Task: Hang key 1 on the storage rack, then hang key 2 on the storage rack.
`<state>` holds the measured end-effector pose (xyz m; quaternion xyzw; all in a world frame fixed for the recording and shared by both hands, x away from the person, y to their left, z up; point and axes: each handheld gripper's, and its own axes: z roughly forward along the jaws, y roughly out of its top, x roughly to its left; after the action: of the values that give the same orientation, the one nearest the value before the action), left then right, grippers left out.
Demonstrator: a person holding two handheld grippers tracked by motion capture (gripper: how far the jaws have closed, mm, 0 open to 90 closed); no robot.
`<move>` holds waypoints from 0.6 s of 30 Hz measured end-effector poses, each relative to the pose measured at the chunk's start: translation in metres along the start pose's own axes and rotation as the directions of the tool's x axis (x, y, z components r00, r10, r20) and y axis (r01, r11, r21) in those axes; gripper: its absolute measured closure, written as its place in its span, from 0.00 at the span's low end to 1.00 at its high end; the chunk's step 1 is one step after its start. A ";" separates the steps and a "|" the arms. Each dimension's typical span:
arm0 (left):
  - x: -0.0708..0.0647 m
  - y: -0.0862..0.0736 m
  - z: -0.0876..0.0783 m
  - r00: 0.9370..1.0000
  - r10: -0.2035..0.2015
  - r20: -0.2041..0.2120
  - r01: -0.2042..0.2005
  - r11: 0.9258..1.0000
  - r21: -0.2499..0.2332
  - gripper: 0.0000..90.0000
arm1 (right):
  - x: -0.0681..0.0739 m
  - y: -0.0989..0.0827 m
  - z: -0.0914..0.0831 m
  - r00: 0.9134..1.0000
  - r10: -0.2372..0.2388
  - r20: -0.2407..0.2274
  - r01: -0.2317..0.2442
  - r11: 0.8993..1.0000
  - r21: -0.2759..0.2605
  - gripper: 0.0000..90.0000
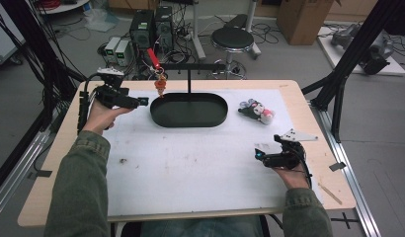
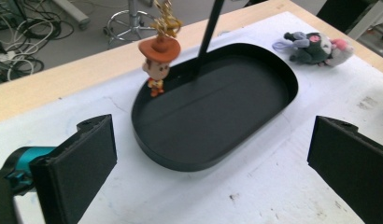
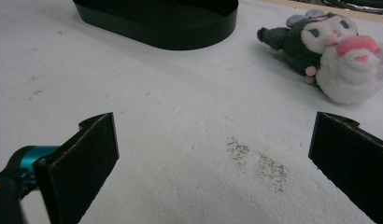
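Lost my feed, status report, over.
Both tongs, left and right, open, empty. Cowboy keychain hangs over black tray. Plush toy lies unobstructed.

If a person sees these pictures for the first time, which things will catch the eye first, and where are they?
The black oval tray at the far middle of the white mat stands out first, with a thin black stand rising from it. A cowboy figure keychain hangs at the tray's left end, in front of the open left gripper. A plush toy lies on the mat right of the tray, beyond the open right gripper.
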<state>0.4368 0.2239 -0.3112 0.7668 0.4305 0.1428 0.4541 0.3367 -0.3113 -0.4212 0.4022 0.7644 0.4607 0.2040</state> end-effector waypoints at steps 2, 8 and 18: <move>-0.002 -0.007 0.000 1.000 0.002 -0.005 -0.002 1.000 0.003 0.02 | 0.000 0.000 0.000 1.000 -0.002 0.000 0.002 1.000 -0.001 0.01; -0.007 -0.027 -0.006 1.000 0.002 -0.003 -0.002 1.000 -0.006 0.02 | 0.001 0.000 0.000 1.000 0.003 -0.002 -0.003 1.000 0.003 0.01; -0.018 -0.056 -0.015 1.000 0.015 -0.007 -0.015 1.000 -0.009 0.02 | 0.000 0.000 0.000 1.000 0.001 -0.001 -0.001 1.000 0.000 0.01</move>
<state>0.3877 0.2307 -0.3456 0.7675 0.4258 0.1508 0.4549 0.3364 -0.3114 -0.4212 0.4022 0.7644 0.4610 0.2034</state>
